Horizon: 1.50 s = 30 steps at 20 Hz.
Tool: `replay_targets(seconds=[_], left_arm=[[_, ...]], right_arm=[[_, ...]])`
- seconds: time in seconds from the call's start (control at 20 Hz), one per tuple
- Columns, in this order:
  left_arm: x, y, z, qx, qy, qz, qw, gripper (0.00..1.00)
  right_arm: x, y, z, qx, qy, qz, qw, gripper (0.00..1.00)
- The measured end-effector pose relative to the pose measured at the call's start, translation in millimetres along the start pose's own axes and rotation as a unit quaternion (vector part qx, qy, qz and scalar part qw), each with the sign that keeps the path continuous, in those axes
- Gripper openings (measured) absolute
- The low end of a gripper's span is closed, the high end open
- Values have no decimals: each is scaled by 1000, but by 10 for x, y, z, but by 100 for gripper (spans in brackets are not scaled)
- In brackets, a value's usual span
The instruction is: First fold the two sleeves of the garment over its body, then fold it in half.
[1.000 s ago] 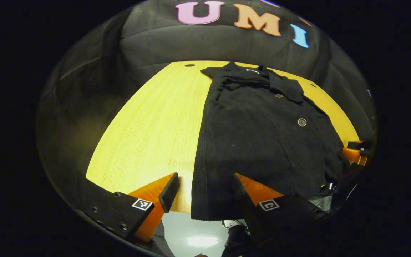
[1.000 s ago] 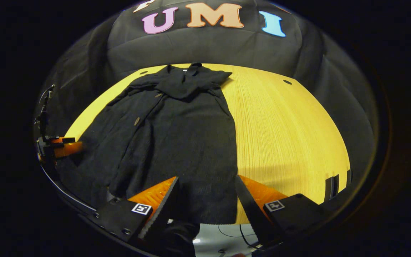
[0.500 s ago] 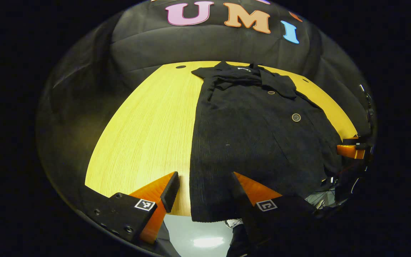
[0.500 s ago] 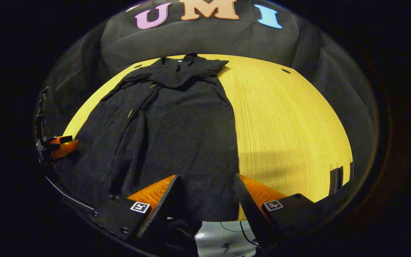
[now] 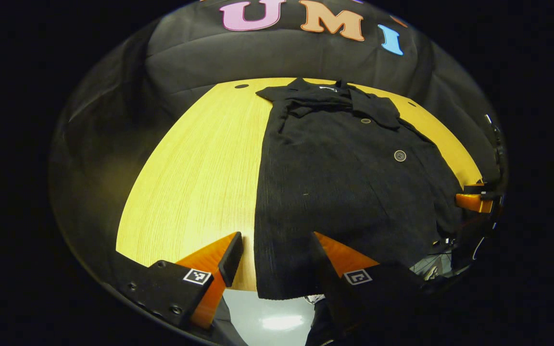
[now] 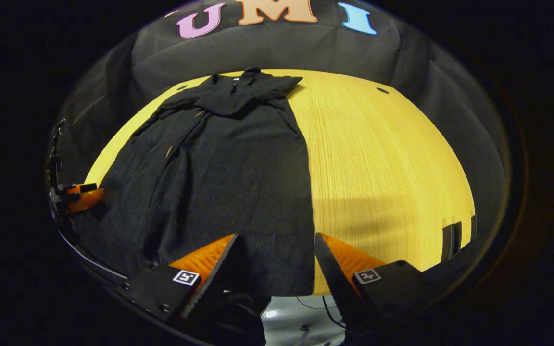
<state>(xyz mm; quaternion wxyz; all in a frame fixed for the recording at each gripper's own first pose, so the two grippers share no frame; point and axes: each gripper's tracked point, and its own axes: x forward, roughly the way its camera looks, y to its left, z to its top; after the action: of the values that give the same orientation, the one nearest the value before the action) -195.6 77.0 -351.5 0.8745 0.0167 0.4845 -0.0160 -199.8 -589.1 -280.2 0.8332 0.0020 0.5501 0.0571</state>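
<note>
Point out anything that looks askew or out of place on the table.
The coat lies flat, but its hem hangs past the table edge near the open left tongs and right tongs. Nothing else stands out.

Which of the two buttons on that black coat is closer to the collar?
The smaller-looking button, just under the collar flap. The other button sits lower down the coat.
</note>
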Motion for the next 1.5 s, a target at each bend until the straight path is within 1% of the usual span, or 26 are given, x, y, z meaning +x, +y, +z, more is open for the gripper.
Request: replay_targets(seconds=[0.05,0.1,0.15,0.2,0.25,0.3,0.35,0.4,0.5,0.6,0.65,0.7,0.8,0.85,0.9,1.0,1.15,1.25,1.4,1.5], left_arm=[[13,-46,8,5,-1,-7,1000,84],[8,-97,3,12,-4,-15,1000,81],[9,-160,21,18,-10,-21,1000,65],[33,-217,32,22,-19,-27,999,50],[33,-250,57,19,-32,-28,999,34],[70,-258,85,10,-42,-23,999,18],[82,-255,95,-5,-50,-25,998,3],[81,-255,91,-23,-51,-31,998,1],[60,-274,98,-63,-53,-52,995,0],[56,-276,107,-93,-54,-64,992,0],[66,-276,106,-96,-52,-64,992,0],[71,-273,99,-92,-48,-63,993,0],[36,-251,146,-80,-48,-58,994,0],[-13,-238,201,-78,-51,-55,994,0],[-56,-219,306,-80,-59,-54,994,0],[-174,-240,525,-87,-77,-62,991,0],[-287,-225,833,-89,-100,-75,988,0],[-373,-206,1051,-87,-119,-79,986,0],[-440,-191,1341,-70,-138,-85,984,0],[-464,-184,1537,-59,-142,-86,984,0]], right_arm=[[33,-11,-5,-5,-1,9,1000,99],[77,23,4,-4,-6,17,1000,73],[116,74,21,-6,-8,22,1000,47],[48,111,20,-12,-7,21,1000,20],[38,108,27,-19,-4,20,1000,14],[34,109,26,-21,2,23,1000,13],[45,147,31,-16,7,35,999,13],[46,144,36,-9,12,42,999,8],[27,150,50,-5,17,51,999,3],[39,143,63,-18,15,48,999,3],[35,142,64,-25,12,45,999,3],[31,147,80,-27,7,44,999,3],[-20,212,136,-21,-8,55,998,3],[-55,267,184,-20,-17,65,998,0],[-115,299,258,-24,-30,71,997,2],[-257,325,436,-39,-50,84,994,3],[-499,416,774,-38,-95,103,989,3],[-631,472,1022,-36,-125,109,986,2],[-769,496,1355,-29,-163,112,980,2],[-855,503,1580,-18,-175,118,977,2]])
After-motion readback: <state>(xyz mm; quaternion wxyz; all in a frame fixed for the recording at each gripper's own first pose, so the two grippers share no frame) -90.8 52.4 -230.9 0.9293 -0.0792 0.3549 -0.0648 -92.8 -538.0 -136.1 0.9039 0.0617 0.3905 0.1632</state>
